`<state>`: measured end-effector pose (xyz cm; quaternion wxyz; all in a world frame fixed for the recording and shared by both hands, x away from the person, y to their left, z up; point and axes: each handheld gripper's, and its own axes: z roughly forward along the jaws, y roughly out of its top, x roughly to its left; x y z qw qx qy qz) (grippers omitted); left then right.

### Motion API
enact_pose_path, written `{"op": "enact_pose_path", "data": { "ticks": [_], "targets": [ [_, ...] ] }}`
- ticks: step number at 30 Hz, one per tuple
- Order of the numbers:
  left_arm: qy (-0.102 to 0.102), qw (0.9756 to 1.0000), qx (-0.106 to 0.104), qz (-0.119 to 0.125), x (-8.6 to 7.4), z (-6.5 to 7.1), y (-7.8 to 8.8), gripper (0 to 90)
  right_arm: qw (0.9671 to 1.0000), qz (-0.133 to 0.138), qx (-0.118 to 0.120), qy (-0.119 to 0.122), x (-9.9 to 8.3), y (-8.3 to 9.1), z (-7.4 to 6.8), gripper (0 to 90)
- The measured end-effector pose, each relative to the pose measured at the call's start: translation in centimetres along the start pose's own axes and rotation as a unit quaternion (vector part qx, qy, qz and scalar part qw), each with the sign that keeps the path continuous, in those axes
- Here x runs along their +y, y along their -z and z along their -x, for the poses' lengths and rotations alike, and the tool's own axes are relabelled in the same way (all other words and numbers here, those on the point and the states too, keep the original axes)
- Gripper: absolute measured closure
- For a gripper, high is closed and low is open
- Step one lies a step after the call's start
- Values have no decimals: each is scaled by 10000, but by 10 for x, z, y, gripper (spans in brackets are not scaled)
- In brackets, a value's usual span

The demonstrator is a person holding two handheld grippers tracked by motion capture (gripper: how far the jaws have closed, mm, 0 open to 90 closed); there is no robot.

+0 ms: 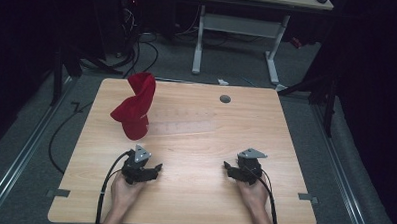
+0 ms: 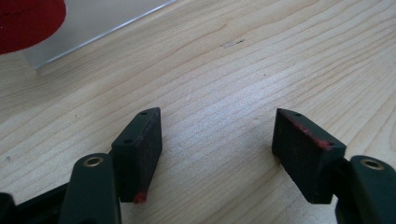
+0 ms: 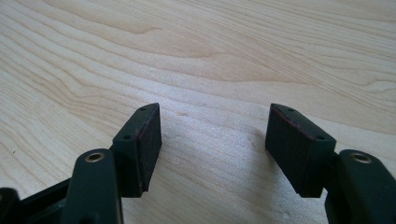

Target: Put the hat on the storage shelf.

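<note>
A red cloth [image 1: 135,109] stands bunched and twisted upright at the back left of the wooden table [image 1: 195,142]; its edge shows as a red patch [image 2: 28,21] at the top left of the left gripper view. A clear flat sheet [image 1: 183,125] lies beside it, and a corner of the sheet [image 2: 98,18] appears in the left gripper view. My left gripper [image 1: 157,169] rests low near the table's front left, open and empty, jaws wide over bare wood [image 2: 217,140]. My right gripper [image 1: 228,168] sits at the front right, also open and empty [image 3: 214,135].
A small dark round spot [image 1: 225,99] marks the table's far side. Beyond the table stand a white-framed desk [image 1: 239,33] and cables [image 1: 138,55] on the grey floor. A black cable [image 1: 60,132] trails off the table's left side.
</note>
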<state>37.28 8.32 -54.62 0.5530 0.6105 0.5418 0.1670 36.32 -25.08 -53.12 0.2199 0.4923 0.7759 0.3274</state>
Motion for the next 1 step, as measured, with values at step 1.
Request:
{"op": "enact_pose_path", "data": {
  "ticks": [1],
  "targets": [
    [5,10000,18,6,0,0,0,333,10000,-3,0,-6,0,0,0,363]
  ]
}}
